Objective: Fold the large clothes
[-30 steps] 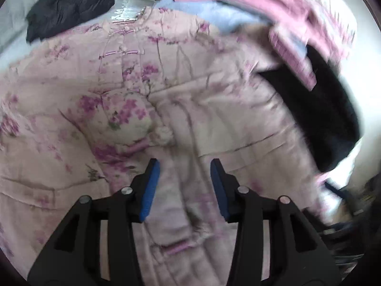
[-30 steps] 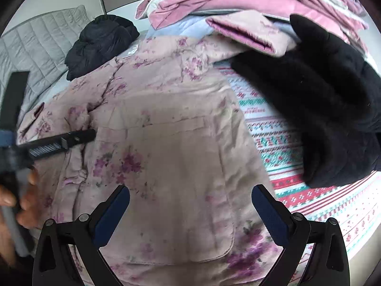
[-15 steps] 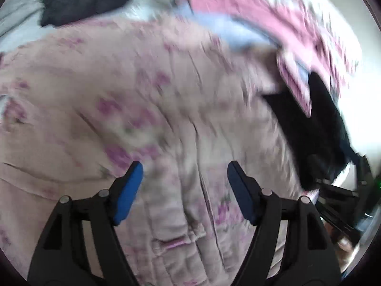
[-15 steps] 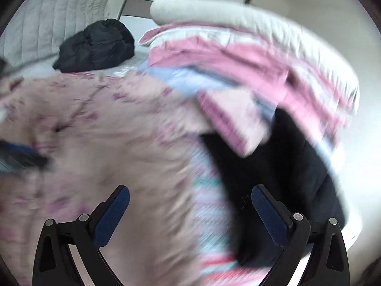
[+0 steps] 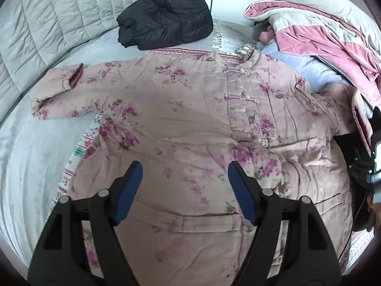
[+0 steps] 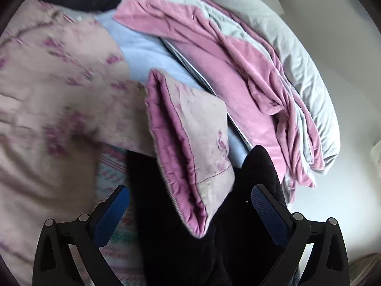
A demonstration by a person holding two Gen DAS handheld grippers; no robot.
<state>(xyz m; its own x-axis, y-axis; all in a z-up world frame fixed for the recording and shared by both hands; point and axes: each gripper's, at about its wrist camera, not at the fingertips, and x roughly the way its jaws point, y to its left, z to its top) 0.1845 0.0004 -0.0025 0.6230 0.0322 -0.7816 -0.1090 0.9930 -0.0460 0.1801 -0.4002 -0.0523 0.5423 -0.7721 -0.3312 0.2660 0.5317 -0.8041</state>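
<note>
Change since a second ago: both views have swung; the left hand-held gripper has drawn back from the jacket front and its jaws, then close together, now stand wide apart with nothing between them; the right hand-held gripper has turned from the jacket body toward the sleeve end.
Left hand-held gripper: hovers over the lower front of the jacket, two blue pads apart, not pressing the cloth.
Right hand-held gripper: jaws wide apart; the sleeve cuff lies ahead of and between the fingers, untouched as far as can be seen.
Task garment: one pink floral quilted jacket, spread front-up on the bed.
Axis: collar toward the far side, hem toward the camera; long axis runs near to far in the left view, sleeves out to either side.
Sleeves: two; one flat on the grey sheet at left, the other ending on a black garment.
Fastenings: three frog closures can be counted down the front.
Other clothes: one folded black puffer jacket beyond the collar; one pink and grey blanket pile at right.
Writing: white marks on the patterned cloth near the collar, unreadable.
</note>
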